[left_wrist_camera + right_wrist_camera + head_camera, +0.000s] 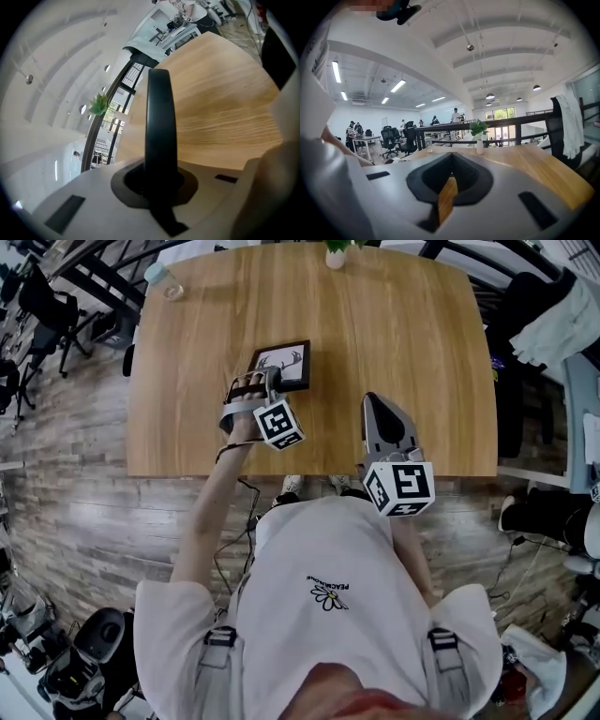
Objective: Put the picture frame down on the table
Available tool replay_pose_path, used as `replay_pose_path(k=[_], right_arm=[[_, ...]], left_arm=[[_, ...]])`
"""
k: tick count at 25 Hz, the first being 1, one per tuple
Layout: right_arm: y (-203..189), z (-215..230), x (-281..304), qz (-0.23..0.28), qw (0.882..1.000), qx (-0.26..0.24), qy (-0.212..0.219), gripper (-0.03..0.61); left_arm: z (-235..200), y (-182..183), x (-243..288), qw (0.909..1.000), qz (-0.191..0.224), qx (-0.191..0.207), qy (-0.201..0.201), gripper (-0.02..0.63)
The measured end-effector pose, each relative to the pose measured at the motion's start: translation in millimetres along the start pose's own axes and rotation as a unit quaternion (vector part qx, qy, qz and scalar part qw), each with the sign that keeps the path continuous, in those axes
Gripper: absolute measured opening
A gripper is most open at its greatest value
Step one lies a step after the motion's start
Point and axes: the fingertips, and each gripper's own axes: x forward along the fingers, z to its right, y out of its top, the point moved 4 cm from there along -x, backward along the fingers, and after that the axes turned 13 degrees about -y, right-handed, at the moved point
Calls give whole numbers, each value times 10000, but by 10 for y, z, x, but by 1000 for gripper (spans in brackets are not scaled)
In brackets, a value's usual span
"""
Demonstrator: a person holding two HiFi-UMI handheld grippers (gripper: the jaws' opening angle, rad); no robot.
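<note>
A black picture frame (284, 366) with a white deer drawing is over the left middle of the wooden table (394, 324). My left gripper (263, 382) is shut on its near edge. In the left gripper view the frame (159, 122) shows edge-on as a dark bar rising out of the closed jaws of the left gripper (157, 185). Whether the frame rests on the table I cannot tell. My right gripper (374, 403) hovers near the table's front edge, to the right of the frame, shut and holding nothing. Only a thin strip of wood shows between the jaws of the right gripper (447, 190).
A water bottle (165, 280) stands at the table's far left corner. A small plant in a white pot (336, 253) stands at the far edge, the same plant (479, 136) showing ahead of the right gripper. A dark chair draped with white cloth (548, 320) is right of the table.
</note>
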Motion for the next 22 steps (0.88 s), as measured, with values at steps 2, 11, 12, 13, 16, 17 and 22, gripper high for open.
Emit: replay_pose_path(k=[2,11,12,13,16,17,22], right_arm=[[-17,-3,-18,-22,10000,9,18,8],[-41,-96,-26,-45,9998,-84,184,8],[-36,-100,-25,-33,9997,-128,197,8],[-31,-102,-20,-24,9997,-153,214,8],[-18,-109,-1,7,9995,-130,293,8],[-12,-112,2,22,9994,-122,318,8],[4,-85,12,29,9994,-119,328,8]], left_arm=[[56,11,9,10000,-34,68,-33,25],[193,67,71,9963,-348,775,-107,29],[197,74,77,9964,-349,758,-120,29],[208,82,89,9967,-340,711,-188,32],[328,91,149,9944,-313,342,-947,128],[383,90,166,9915,-337,255,-1234,175],[519,67,213,9867,-426,298,-1542,227]])
